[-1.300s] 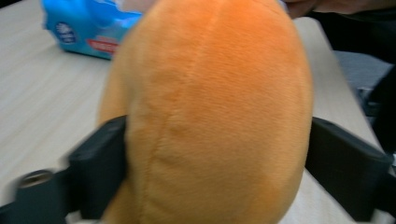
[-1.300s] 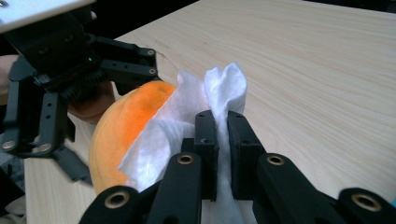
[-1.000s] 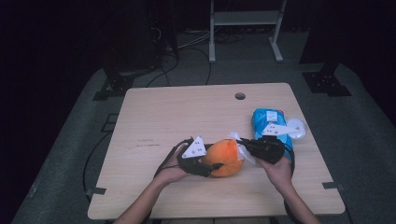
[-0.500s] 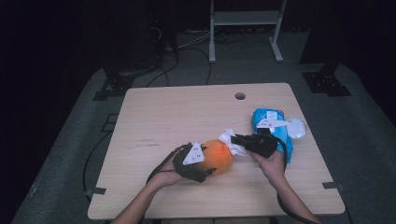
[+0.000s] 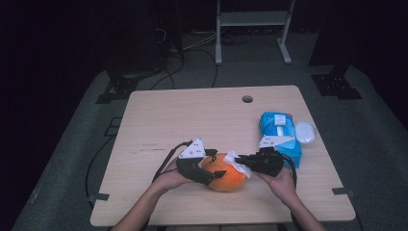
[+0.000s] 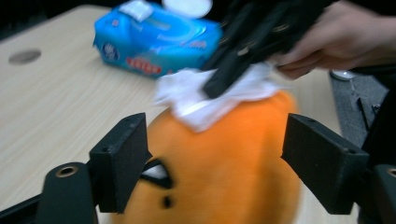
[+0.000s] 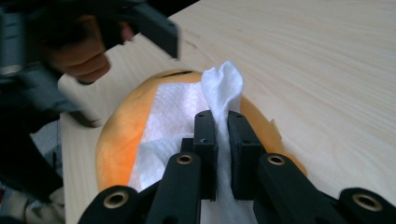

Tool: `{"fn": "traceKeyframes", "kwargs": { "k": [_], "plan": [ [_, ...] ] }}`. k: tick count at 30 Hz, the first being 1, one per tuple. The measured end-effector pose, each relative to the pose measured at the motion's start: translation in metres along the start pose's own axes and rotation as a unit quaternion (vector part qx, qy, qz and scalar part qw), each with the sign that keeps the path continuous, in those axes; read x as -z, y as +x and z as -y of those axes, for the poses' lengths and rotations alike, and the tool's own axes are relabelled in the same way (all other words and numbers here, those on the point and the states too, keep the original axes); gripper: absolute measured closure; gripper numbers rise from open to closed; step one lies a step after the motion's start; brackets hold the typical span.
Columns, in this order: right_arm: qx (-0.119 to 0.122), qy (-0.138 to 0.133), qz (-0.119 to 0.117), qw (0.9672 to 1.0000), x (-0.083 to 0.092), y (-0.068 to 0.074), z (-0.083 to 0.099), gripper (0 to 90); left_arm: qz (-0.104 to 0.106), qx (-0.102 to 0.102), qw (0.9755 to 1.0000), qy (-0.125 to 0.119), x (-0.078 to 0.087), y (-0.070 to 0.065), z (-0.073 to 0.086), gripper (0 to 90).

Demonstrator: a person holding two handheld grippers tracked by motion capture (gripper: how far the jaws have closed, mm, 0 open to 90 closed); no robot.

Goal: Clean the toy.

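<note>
A dark room is surrounding a pale wooden table that is standing on grey floor matting, with a round cable hole showing near its far edge. Near the front edge of the table, a round orange plush toy with a small black-and-white eye is lying between the person's two hands. The left gripper is sitting against the toy's left side; in the left gripper view its two black jaws are standing apart on either side of the orange body, having just been opening, and whether the pads are touching the plush cannot be told. The right gripper is reaching in from the right, and in the right gripper view its jaws are pinching together on a white crumpled wet wipe that is draping over the top of the toy. The wipe is lying flat on the orange surface and is rising in a fold between the pads. Behind the right hand, a blue soft pack of wet wipes is lying on the table, and a small white oval lid is resting just beside it on its right side
</note>
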State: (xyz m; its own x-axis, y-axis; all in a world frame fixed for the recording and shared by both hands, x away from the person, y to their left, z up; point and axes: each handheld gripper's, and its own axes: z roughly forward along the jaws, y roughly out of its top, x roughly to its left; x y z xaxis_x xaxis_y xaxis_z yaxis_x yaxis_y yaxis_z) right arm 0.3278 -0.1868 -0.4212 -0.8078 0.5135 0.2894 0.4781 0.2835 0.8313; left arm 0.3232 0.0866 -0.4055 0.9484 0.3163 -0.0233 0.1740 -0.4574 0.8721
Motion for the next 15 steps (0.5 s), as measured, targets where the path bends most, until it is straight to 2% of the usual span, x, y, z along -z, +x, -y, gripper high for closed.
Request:
{"fn": "traceKeyframes", "kwargs": {
  "k": [2,4,6,8,10,12,15],
  "plan": [
    [0.004,0.004,-0.004,1.0,0.004,0.003,0.001,82.4,0.011,0.008,0.9998,0.018,-0.006,0.0,0.006,23.2],
    [0.011,0.005,-0.002,0.9999,0.009,0.005,0.002,81.9,0.024,0.017,0.9995,0.014,-0.008,-0.002,0.012,23.6],
    [0.012,-0.01,0.007,0.9999,0.016,0.005,0.002,81.9,0.033,0.013,0.9992,0.017,-0.007,-0.007,0.015,23.9],
    [0.002,-0.019,0.002,0.9998,0.02,0.003,0.004,82.0,0.035,0.004,0.9991,0.024,-0.004,-0.011,0.016,23.9],
    [0.003,-0.003,-0.003,1.0,0.016,0.005,0.008,82.0,0.037,-0.005,0.999,0.027,0.0,-0.012,0.012,23.7],
    [0.013,0.015,-0.011,0.9998,0.009,0.01,0.013,82.2,0.038,-0.007,0.999,0.021,0.004,-0.01,0.005,21.2],
    [0.018,0.017,-0.028,0.9993,0.007,0.013,0.013,82.1,0.037,-0.01,0.9992,0.013,0.003,-0.008,-0.006,18.5]
  ]
}}
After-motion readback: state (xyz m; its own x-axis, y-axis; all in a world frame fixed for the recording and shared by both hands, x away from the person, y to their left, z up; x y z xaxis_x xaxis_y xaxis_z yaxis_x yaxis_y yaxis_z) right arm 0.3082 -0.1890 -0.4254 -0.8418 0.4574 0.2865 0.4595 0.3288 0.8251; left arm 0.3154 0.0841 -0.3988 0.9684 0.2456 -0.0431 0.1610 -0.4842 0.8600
